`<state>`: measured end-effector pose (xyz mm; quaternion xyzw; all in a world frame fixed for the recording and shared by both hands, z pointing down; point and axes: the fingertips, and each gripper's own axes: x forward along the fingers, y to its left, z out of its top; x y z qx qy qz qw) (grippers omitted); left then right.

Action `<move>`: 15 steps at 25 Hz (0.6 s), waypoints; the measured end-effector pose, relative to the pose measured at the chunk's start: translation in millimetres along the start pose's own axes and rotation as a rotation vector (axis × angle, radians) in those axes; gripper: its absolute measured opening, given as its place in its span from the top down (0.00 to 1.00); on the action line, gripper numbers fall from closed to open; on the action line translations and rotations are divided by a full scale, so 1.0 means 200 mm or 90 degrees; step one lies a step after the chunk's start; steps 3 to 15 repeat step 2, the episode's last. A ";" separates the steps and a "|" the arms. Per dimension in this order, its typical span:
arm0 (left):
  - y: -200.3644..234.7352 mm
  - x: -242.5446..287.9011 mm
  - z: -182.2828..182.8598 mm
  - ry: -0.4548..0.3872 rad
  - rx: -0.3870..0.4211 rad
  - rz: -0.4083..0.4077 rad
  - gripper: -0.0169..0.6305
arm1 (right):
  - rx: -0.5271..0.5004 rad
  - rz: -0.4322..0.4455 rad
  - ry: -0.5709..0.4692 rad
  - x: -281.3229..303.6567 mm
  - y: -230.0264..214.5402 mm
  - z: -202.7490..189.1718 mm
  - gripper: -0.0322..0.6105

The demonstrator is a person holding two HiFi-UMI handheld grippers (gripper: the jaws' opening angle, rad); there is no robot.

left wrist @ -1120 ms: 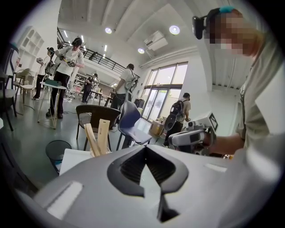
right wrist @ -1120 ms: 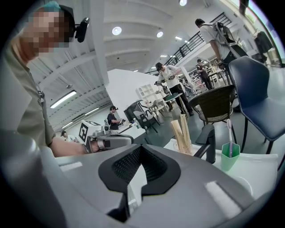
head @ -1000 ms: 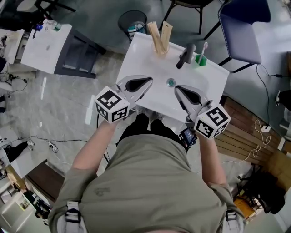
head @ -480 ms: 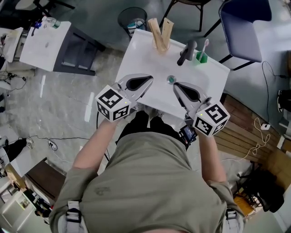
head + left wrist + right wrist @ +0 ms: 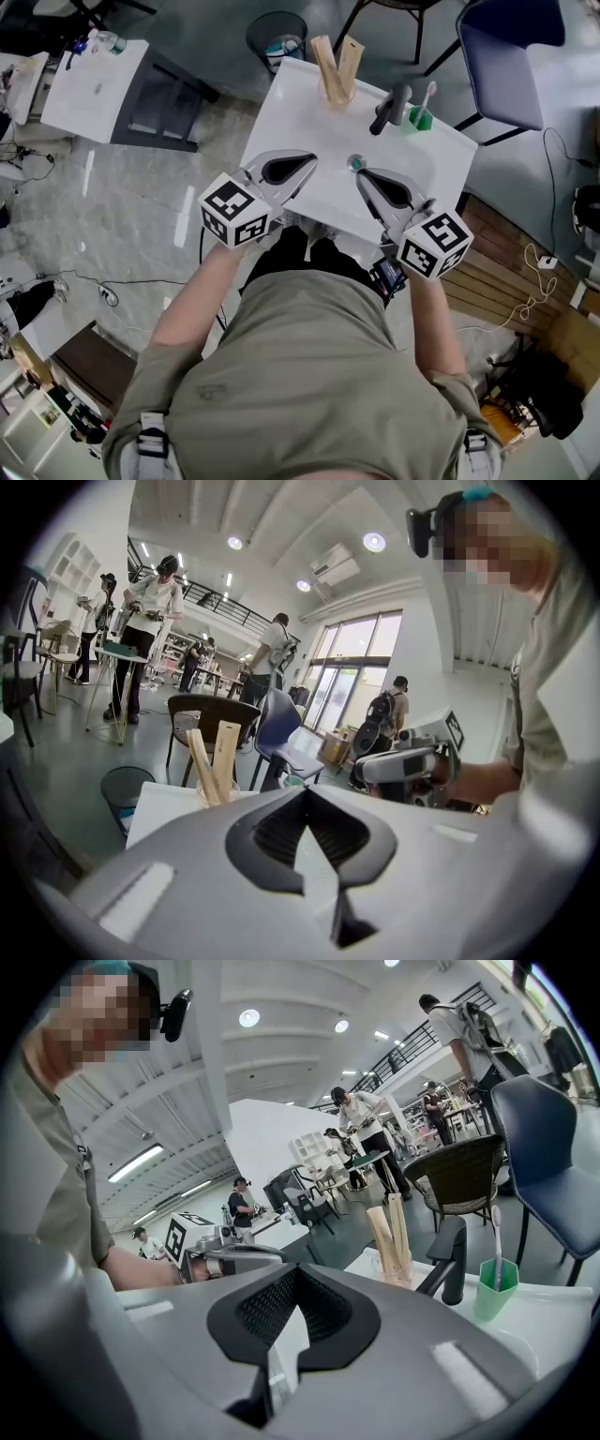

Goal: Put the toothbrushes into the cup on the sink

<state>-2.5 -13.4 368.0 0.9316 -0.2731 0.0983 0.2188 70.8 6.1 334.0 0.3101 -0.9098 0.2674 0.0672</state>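
A white sink (image 5: 309, 122) is seen from above. The left gripper (image 5: 310, 163) and right gripper (image 5: 361, 174) are held over its near edge, jaws pressed together on nothing. Beside the tap (image 5: 389, 108), a green cup (image 5: 422, 119) is stood, with a toothbrush (image 5: 429, 94) in it.

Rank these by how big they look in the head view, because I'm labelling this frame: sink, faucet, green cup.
1. sink
2. faucet
3. green cup
All three sit at about the same distance, so nearness does not upset the order.
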 end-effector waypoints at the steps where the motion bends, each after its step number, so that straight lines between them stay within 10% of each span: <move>1: 0.01 0.00 0.00 0.000 0.000 0.000 0.97 | 0.000 0.000 0.002 0.00 0.00 0.00 0.93; 15: 0.01 0.01 0.00 0.001 0.000 0.001 0.97 | -0.001 -0.001 0.005 0.01 -0.01 0.01 0.93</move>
